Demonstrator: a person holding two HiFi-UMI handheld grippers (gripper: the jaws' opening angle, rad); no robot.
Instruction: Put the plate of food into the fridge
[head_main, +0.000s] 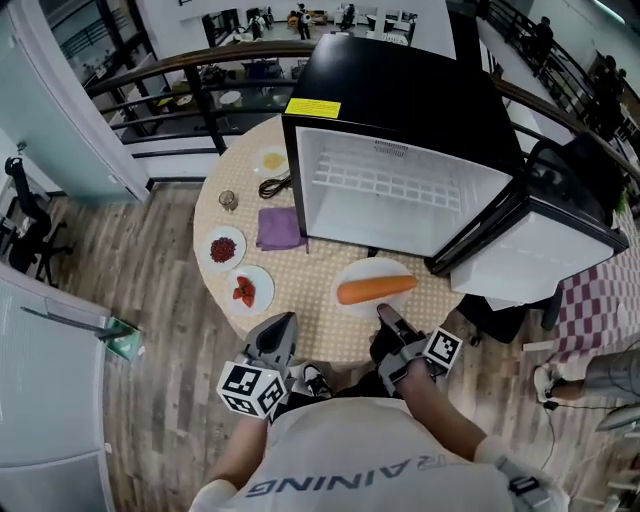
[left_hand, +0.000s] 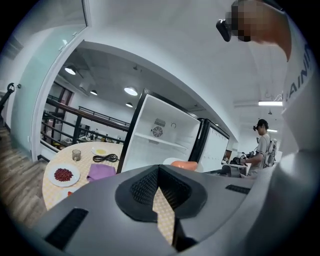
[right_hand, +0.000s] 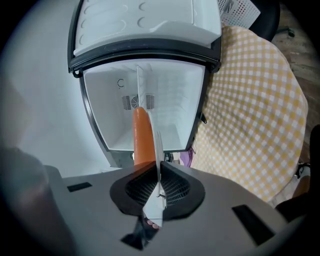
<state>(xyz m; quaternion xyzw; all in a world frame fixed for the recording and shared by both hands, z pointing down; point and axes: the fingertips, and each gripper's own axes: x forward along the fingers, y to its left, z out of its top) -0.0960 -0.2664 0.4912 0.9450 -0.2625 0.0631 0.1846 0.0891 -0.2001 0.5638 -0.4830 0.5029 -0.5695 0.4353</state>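
Gripping the near rim of the plate, the right gripper has its jaws clamped on the thin white edge, which the right gripper view shows end-on between the dark pads. The plate, with a single carrot lying across it, sits at centre frame in the head view, over the table just in front of the open fridge. Holding it by the near side probably leaves the far side free to go in first. The fridge door swings wide to the right of the frame, so the white interior faces the plate directly. The left gripper hangs at lower centre-left by the table's edge, its jaws together on nothing, apparently kept out of the way. Two small plates of red food, a purple cloth, a black cable and a glass lie at centre-left, clear of the path. Whether the plate rests on the cloth or is already lifted cannot be told. The person's shoulders cut off the table's near edge, and how far the rim reaches into the jaws is hard to make out.
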